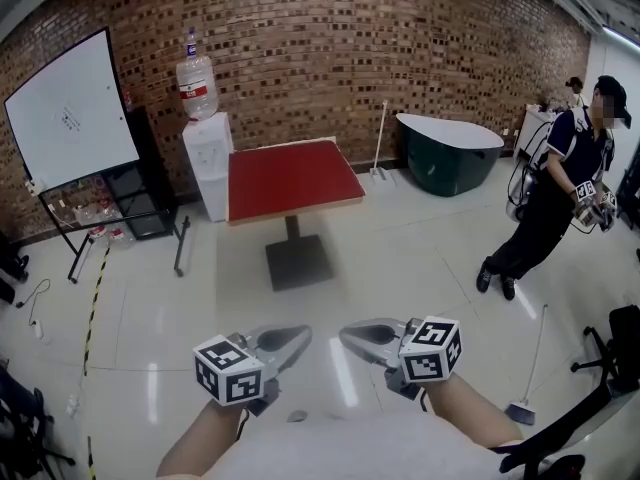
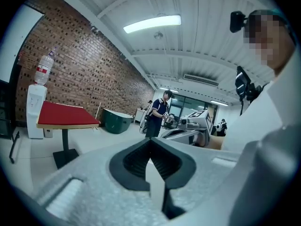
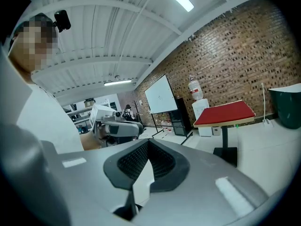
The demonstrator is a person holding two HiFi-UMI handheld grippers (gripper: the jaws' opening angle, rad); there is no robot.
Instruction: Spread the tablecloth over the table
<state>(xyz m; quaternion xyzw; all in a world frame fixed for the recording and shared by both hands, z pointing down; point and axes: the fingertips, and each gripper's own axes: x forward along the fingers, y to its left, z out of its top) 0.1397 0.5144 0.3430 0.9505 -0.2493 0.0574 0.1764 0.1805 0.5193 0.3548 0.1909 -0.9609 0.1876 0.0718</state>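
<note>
- The left gripper (image 1: 292,341) was held low in front of the person, its jaws pressed together with nothing between them.
- The right gripper (image 1: 358,338) was beside it, apart from it, jaws likewise closed and empty; the two tips pointed toward each other.
- Both grippers were well short of the table (image 1: 293,230), which stood across a stretch of shiny pale floor (image 1: 400,268) near the brick wall (image 1: 400,38).
- The red tablecloth (image 1: 290,178) lay flat over the tabletop, covering its upper face, with the pale wooden edge showing below it at the front and right sides.
- Just left of the table stood a white water dispenser (image 1: 210,153) carrying an upturned clear bottle (image 1: 197,86) with a red label; how much it held could not be told.
- To the right of the table, against the wall, sat a dark green tub (image 1: 450,163) with a white top; its contents were hidden.
- A long-handled tool (image 1: 381,138) leaned on the wall between the table and the tub.
- At the far left a whiteboard (image 1: 70,108) on a stand stood in front of a black shelf unit (image 1: 140,193) holding small items too small to identify.
- Another person (image 1: 555,183) in dark clothes stood at the right, holding a gripper of the same kind.
</note>
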